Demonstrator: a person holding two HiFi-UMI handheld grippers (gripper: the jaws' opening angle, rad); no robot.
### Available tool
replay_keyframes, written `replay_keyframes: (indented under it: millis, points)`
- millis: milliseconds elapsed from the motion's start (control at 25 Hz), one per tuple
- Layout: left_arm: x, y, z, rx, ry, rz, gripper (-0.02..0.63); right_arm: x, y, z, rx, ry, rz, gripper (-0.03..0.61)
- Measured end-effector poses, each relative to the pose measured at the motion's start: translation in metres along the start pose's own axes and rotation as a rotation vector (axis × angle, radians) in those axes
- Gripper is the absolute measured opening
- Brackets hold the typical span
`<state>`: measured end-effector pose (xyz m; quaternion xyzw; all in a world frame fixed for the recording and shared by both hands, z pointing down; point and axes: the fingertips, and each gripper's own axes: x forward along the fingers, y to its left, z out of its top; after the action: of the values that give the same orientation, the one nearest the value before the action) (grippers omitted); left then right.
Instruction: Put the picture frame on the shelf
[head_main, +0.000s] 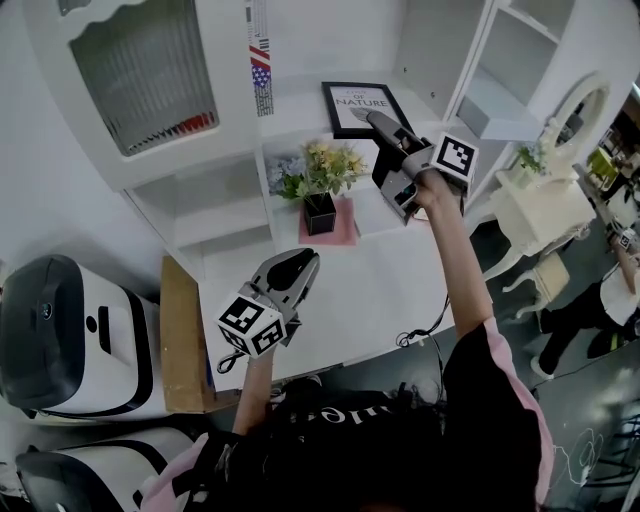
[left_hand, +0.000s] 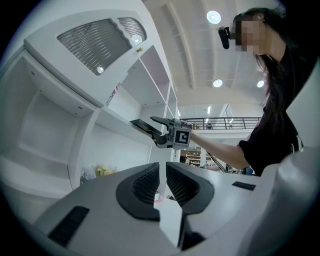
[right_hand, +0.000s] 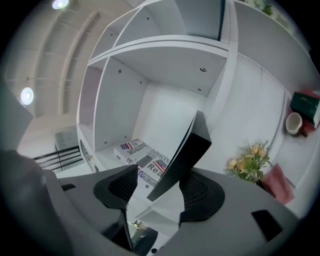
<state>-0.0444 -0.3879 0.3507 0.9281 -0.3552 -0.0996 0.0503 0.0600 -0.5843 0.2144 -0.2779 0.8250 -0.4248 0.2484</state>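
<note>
The picture frame (right_hand: 181, 152) stands tilted on the shelf (head_main: 300, 112), between our right gripper's (right_hand: 160, 181) wide-open jaws, seemingly leaning on one. Pulling back carelessly, we could snag and topple it. Our left gripper (left_hand: 161, 182) hangs nearly closed, empty.

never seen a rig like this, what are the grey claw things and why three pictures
A person holds a two-jaw gripper in each hand. The head view looks down from a camera on their head; the other two look along each gripper's jaws. The right gripper is up at the white shelf, jaws apart, with the black picture frame standing between them. The left gripper hangs over the white desk, jaws together, empty. At the desk's back, flowers in a black pot stand on a pink mat.
</note>
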Motion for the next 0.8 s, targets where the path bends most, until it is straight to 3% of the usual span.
replay_keyframes:
  millis: [320, 800]
  points:
    - [0.005, 0.001, -0.001, -0.003, 0.006, -0.006, 0.048, -0.011, -0.013, -0.013, -0.263, 0.068, -0.072, 0.255]
    - [0.002, 0.004, -0.003, 0.004, 0.013, 0.006, 0.048, 0.002, -0.012, -0.012, -0.397, 0.091, -0.09, 0.224]
